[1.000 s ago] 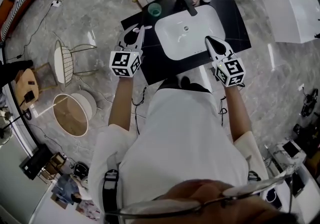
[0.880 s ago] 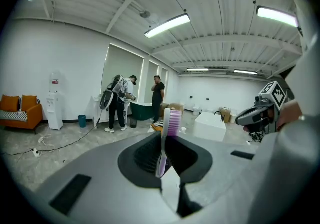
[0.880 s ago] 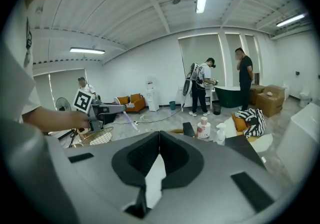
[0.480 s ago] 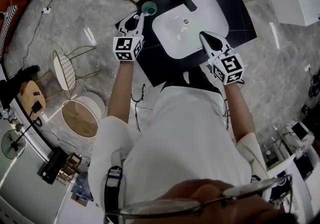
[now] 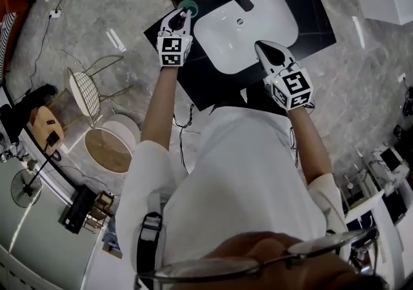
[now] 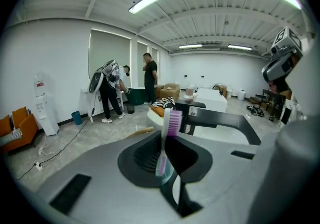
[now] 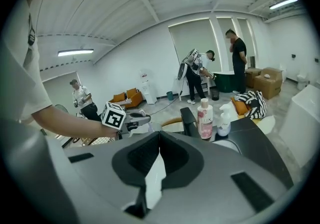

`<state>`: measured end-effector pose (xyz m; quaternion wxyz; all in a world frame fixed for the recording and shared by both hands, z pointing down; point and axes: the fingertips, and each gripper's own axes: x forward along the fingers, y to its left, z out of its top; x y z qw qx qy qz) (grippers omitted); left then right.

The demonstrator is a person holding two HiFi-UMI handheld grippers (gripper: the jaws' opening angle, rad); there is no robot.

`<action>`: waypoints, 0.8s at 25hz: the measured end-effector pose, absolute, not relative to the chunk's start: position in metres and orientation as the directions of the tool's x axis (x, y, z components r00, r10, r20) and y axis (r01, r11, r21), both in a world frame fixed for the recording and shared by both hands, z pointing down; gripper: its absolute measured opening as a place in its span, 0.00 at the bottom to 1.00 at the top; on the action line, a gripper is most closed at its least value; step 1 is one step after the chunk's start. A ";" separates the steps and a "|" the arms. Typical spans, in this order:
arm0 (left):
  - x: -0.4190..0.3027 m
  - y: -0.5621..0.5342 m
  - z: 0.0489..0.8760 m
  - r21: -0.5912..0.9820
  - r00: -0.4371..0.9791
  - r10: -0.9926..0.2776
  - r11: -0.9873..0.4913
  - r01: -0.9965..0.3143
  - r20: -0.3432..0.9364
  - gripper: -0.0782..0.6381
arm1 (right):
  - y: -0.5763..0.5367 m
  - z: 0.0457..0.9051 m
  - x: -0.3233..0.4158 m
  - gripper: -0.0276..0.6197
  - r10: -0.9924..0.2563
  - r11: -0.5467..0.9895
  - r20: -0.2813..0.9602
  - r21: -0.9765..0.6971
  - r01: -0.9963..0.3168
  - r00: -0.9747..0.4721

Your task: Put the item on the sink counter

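Toothbrush, pink-bristled w/ clear plastic handle (image 6: 167, 133), isn't down yet: your left gripper (image 5: 181, 16) clamps it over the black sink counter's (image 5: 193, 82) left end, near the round teal cup (image 5: 189, 4). Only the set-down is left. Your right gripper (image 5: 263, 48) is pinched together, empty. Vs 1 s ago, left has reached further fwd toward the cup.

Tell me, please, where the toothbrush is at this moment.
The toothbrush is held in the left tongs. In the head view they are over the left side of the counter, close by the green cup, left of the basin.
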<state>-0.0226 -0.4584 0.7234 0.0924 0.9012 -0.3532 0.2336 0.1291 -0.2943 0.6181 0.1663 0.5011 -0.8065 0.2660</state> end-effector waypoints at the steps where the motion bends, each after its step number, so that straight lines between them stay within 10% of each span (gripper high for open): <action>1: -0.022 -0.459 0.730 -0.006 0.639 -0.590 -0.737 -0.676 0.494 0.14 | -0.295 0.621 0.128 0.05 -0.717 0.355 0.538 -0.266 -0.896 -0.443; 20: -0.017 -0.447 0.770 -0.078 0.621 -0.527 -0.794 -0.602 0.580 0.19 | -0.287 0.639 0.119 0.05 -0.687 0.345 0.584 -0.261 -0.902 -0.432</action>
